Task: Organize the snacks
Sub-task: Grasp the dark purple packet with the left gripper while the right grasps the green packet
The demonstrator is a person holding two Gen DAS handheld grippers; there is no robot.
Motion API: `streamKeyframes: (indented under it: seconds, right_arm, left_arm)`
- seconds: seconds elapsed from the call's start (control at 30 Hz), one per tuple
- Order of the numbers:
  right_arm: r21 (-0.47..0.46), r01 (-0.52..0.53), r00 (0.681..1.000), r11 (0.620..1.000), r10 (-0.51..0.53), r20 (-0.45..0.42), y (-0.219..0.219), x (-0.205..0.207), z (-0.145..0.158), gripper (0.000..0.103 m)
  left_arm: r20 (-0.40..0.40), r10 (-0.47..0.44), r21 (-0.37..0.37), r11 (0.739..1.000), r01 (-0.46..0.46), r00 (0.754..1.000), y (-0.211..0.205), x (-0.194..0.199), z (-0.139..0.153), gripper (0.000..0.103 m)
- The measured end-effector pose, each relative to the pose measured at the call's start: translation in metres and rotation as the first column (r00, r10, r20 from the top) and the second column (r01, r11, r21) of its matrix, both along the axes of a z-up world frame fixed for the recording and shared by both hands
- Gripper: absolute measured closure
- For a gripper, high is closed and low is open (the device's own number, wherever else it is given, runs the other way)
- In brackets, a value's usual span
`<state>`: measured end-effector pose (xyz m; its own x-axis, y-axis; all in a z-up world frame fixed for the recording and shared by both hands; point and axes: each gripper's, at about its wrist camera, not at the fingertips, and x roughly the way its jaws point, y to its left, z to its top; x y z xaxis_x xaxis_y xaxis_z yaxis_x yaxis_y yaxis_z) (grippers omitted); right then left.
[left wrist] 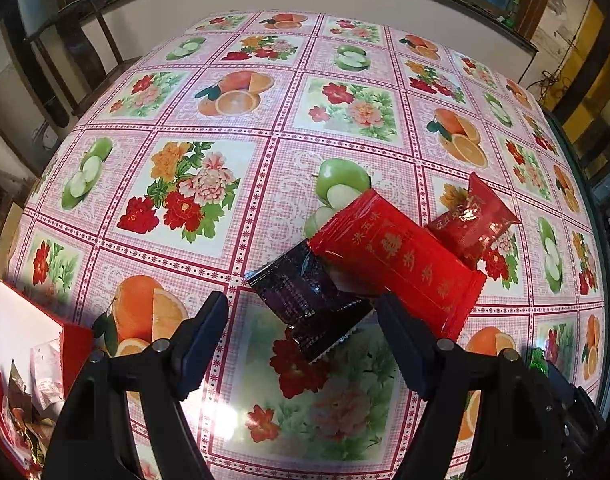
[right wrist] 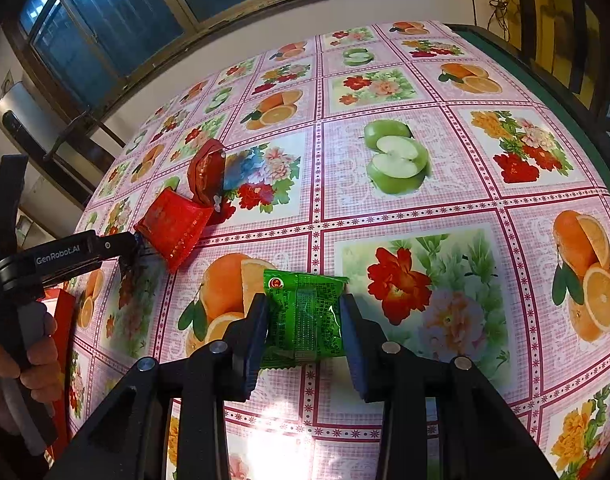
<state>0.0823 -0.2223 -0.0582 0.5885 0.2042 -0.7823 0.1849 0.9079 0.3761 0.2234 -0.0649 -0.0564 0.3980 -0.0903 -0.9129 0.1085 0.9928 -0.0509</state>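
- Left wrist view: the left gripper (left wrist: 301, 320) hangs over the desk (left wrist: 233, 92), which wears a pink checked cloth printed with oranges, green apples and flowers.
- Its jaws stand spread, and nothing is pinched between them.
- A dark purple snack packet (left wrist: 305, 300) lies on the cloth in the gap just ahead of the jaws; whether the right-hand pad touches it I cannot tell.
- A long red snack packet (left wrist: 401, 260) lies with one end over the dark one, running toward the right.
- A smaller red packet (left wrist: 473, 216) sits just beyond it, partly tucked behind.
- At the lower left corner stands a red box (left wrist: 21, 328), with wrapped snacks showing inside it.

- Right wrist view: the right gripper (right wrist: 305, 320) has its jaws closed on a green snack packet (right wrist: 305, 316), one pad against each side edge.
- That packet sits low over the cloth, by a printed orange; whether it rests on the desk I cannot tell.
- At the left, a person's hand (right wrist: 29, 364) grips the handle of the left gripper, whose tip reaches the red packets on the cloth.
- Those packets are well apart from the green one.
- Beyond the desk's far edge a window (right wrist: 105, 20) runs along the wall.
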Motion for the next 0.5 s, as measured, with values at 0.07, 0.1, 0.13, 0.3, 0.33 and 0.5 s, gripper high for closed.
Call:
streamKeyframes:
  seconds: [0.07, 0.1, 0.13, 0.3, 0.33, 0.5]
  right_arm:
    - [0.008, 0.002, 1.000, 1.000, -0.002, -0.001, -0.001, 0.000, 0.000, 0.065]
    - [0.008, 0.001, 1.000, 1.000, -0.001, -0.001, -0.001, 0.000, 0.000, 0.065]
    - [0.007, 0.002, 1.000, 1.000, -0.002, 0.000, -0.001, 0.000, 0.000, 0.065]
    - [0.005, 0.001, 1.000, 1.000, -0.001, 0.000, -0.002, 0.002, 0.000, 0.064]
    - [0.005, 0.002, 1.000, 1.000, -0.002, 0.000, -0.002, 0.002, 0.000, 0.064]
    - [0.007, 0.003, 1.000, 1.000, -0.003, 0.002, -0.001, 0.002, -0.001, 0.064]
  left_arm:
    - [-0.018, 0.005, -0.003, 1.000, -0.005, 1.000, -0.001, 0.003, -0.006, 0.027]
    - [-0.021, 0.009, -0.004, 1.000, -0.009, 1.000, -0.001, 0.005, -0.008, 0.027]
    - [-0.022, 0.016, -0.002, 1.000, -0.016, 1.000, -0.001, 0.007, -0.010, 0.029]
    - [-0.014, 0.009, 0.005, 1.000, -0.009, 1.000, 0.001, 0.008, -0.015, 0.038]
    - [-0.013, 0.004, 0.012, 1.000, -0.004, 1.000, 0.000, 0.008, -0.015, 0.039]
    - [0.010, -0.044, 0.015, 0.999, 0.044, 0.999, 0.000, 0.007, -0.014, 0.056]
